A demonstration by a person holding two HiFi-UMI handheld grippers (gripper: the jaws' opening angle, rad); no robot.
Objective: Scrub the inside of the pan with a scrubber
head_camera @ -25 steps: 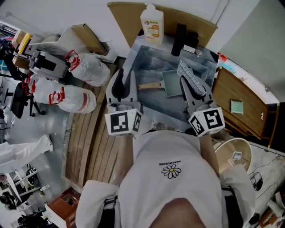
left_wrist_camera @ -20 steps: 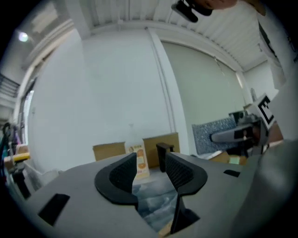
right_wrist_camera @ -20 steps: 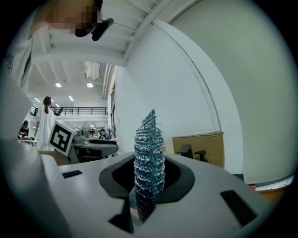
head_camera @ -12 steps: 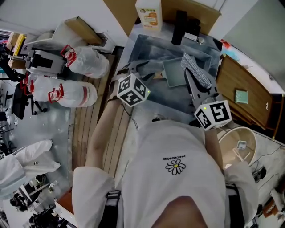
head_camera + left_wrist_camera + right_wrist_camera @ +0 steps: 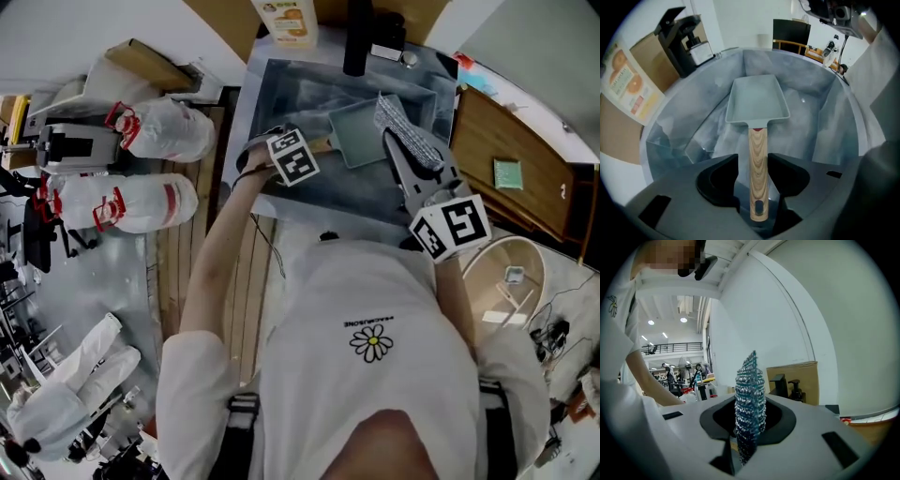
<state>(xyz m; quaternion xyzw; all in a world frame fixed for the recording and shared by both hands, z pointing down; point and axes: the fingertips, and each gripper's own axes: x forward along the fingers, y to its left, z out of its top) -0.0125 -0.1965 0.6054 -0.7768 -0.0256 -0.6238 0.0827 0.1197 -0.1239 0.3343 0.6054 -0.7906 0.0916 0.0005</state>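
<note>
Pan (image 5: 757,101) handle sits between just-opened jaws of left hand-held gripper (image 5: 753,161); right hand-held gripper (image 5: 749,423) pinches scrubber (image 5: 750,390).

Industrial lab hall, grey sink (image 5: 309,94), tied white sacks (image 5: 141,202) on floor, mezzanine railing (image 5: 670,348), ceiling lights (image 5: 650,322).

Even indoor light, dark fisheye-warped edges

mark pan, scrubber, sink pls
pan (image 5: 757,101): left gripper view, flat inner bottom of the grey basin.
scrubber (image 5: 751,404): right gripper view, middle of the metal mesh.
sink (image 5: 309,103): head view, bare inner wall on the left.
</note>
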